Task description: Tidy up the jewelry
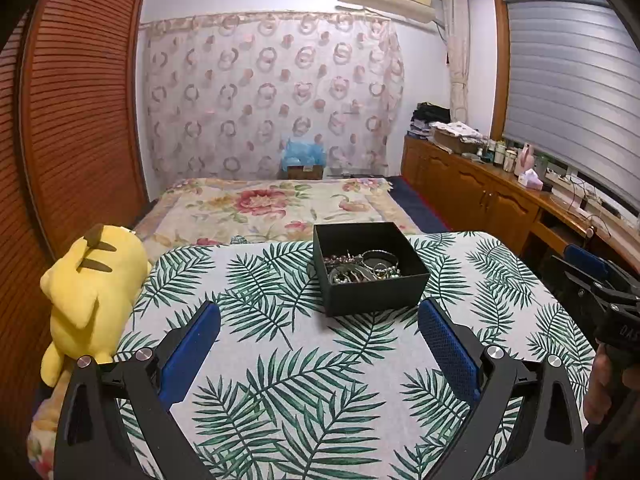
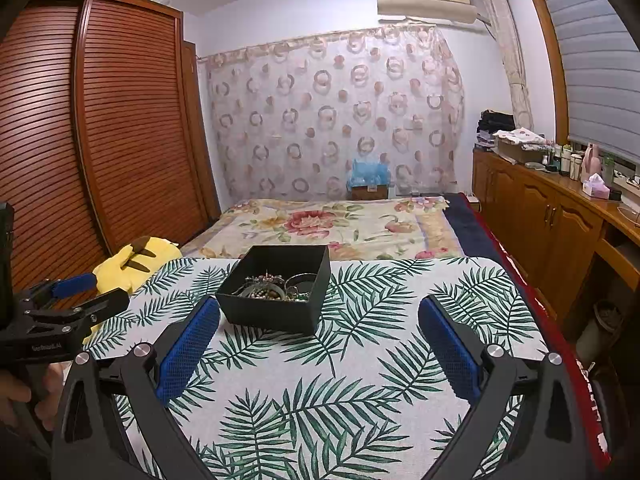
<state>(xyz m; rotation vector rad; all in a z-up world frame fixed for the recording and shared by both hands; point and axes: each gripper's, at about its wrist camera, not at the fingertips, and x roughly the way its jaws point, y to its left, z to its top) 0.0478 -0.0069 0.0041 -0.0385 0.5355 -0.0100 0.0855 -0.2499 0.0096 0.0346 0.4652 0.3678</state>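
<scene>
A black open box stands on the leaf-print table. Inside it lies a tangle of jewelry: bead strands, chains and a bangle. My left gripper hovers open just in front of the box, its blue pads wide apart and nothing between them. My right gripper is open too, with the box ahead and slightly left of its middle. Each gripper shows at the edge of the other's view: the right gripper, the left gripper.
A yellow plush toy lies against the table's left edge. Behind the table is a bed with a floral blanket. A wooden cabinet with bottles runs along the right wall. A louvred wardrobe fills the left.
</scene>
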